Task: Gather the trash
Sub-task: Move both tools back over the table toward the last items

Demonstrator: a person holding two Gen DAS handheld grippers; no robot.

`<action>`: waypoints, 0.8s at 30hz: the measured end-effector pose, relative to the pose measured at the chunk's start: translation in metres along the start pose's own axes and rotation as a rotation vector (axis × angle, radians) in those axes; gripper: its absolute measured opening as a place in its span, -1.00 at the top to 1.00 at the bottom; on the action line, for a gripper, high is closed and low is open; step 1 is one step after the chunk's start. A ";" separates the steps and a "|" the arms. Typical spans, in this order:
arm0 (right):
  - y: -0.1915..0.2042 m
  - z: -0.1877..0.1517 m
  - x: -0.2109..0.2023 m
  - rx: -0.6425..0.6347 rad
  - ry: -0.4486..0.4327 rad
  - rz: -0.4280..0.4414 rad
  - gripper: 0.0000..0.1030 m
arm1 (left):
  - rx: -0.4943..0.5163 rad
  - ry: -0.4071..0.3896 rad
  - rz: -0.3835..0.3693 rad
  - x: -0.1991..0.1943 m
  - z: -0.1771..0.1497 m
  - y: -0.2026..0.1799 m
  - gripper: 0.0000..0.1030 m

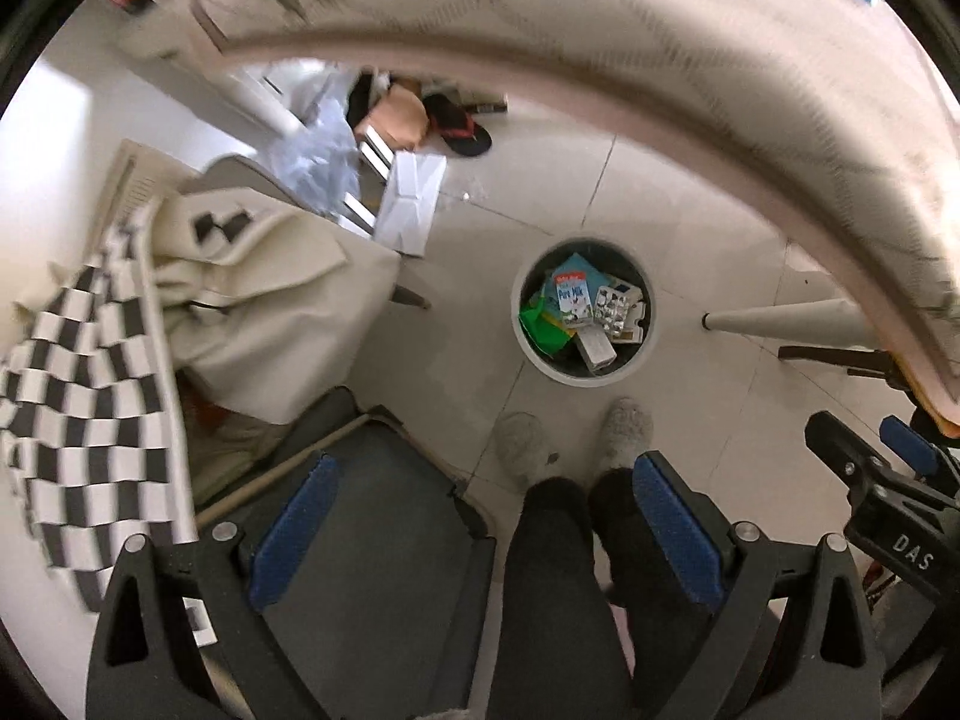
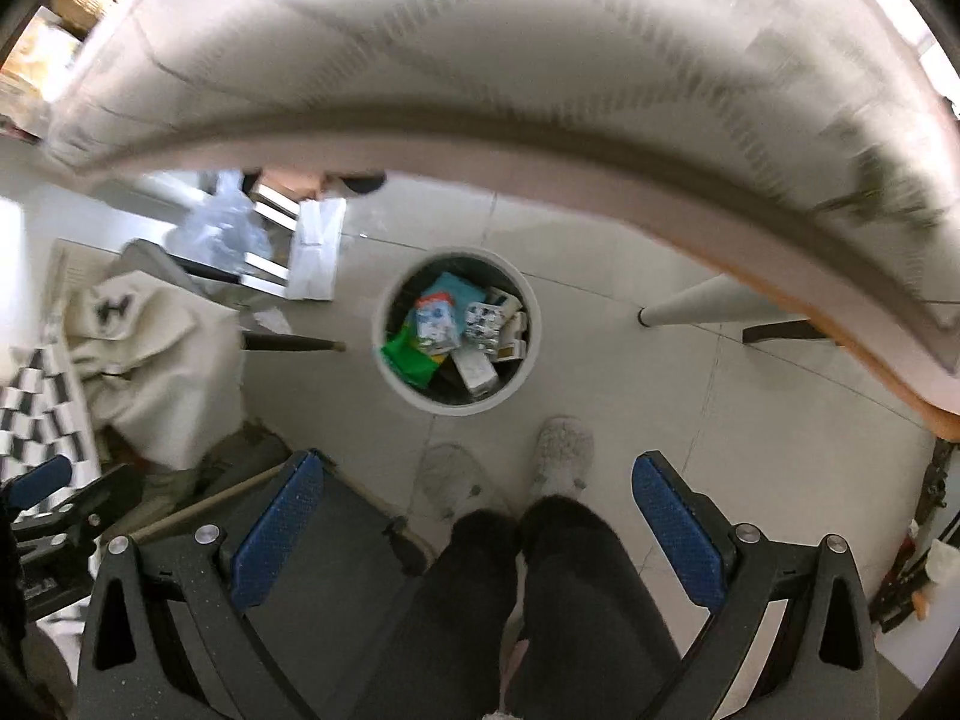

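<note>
A round white trash bin (image 1: 600, 377) stands on the tiled floor, ahead of both grippers and well below them. It holds a blue-and-white milk carton (image 1: 573, 299), a foil blister pack (image 1: 615, 307), a green wrapper (image 1: 540, 327) and a white box (image 1: 597, 348). My left gripper (image 1: 486, 534) is open with nothing between its blue pads. The right wrist view shows the same bin (image 2: 456, 405) and carton (image 2: 435, 318). My right gripper (image 2: 480, 531) is open and holds nothing. The right gripper's fingers (image 1: 906, 447) show at the right edge of the left wrist view.
The person's dark-trousered legs and grey slippers (image 1: 624, 426) stand just short of the bin. A paper-covered table edge (image 1: 720, 138) arches overhead, with its leg (image 1: 780, 321) to the right. A chair draped with a cream coat (image 1: 270, 300), a checkered cloth (image 1: 78, 372) and a grey seat (image 1: 384, 540) lie left.
</note>
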State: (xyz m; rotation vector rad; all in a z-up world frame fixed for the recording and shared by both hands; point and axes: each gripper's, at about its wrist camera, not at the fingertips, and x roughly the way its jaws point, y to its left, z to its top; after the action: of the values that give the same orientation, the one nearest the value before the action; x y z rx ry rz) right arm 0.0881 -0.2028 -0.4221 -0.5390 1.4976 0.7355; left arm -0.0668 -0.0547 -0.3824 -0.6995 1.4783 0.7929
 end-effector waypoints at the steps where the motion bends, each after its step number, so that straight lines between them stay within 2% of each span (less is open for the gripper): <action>1: 0.001 0.001 -0.016 0.005 -0.003 0.010 -1.00 | 0.000 -0.018 0.001 -0.014 0.001 0.002 -0.96; 7: -0.005 0.024 -0.093 0.077 -0.055 0.058 -1.00 | -0.036 -0.121 0.016 -0.078 0.037 0.005 -0.96; 12: -0.039 0.082 -0.134 0.197 -0.119 0.068 -1.00 | -0.034 -0.210 0.068 -0.104 0.093 -0.015 -0.96; 16: -0.072 0.140 -0.149 0.255 -0.145 0.048 -1.00 | -0.008 -0.224 0.043 -0.108 0.143 -0.044 -0.97; 19: -0.100 0.200 -0.151 0.255 -0.148 0.029 -1.00 | -0.006 -0.213 0.056 -0.105 0.184 -0.069 -0.99; 21: -0.119 0.249 -0.149 0.213 -0.139 -0.005 -1.00 | -0.013 -0.208 0.079 -0.102 0.212 -0.083 -0.99; 24: -0.146 0.333 -0.141 0.080 -0.115 -0.075 -1.00 | -0.043 -0.175 0.092 -0.093 0.261 -0.116 -0.99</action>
State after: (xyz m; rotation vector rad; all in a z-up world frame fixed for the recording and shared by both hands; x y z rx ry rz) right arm 0.4328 -0.0750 -0.2907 -0.4816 1.3865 0.6357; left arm 0.1850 0.0878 -0.2998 -0.5822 1.3452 0.9348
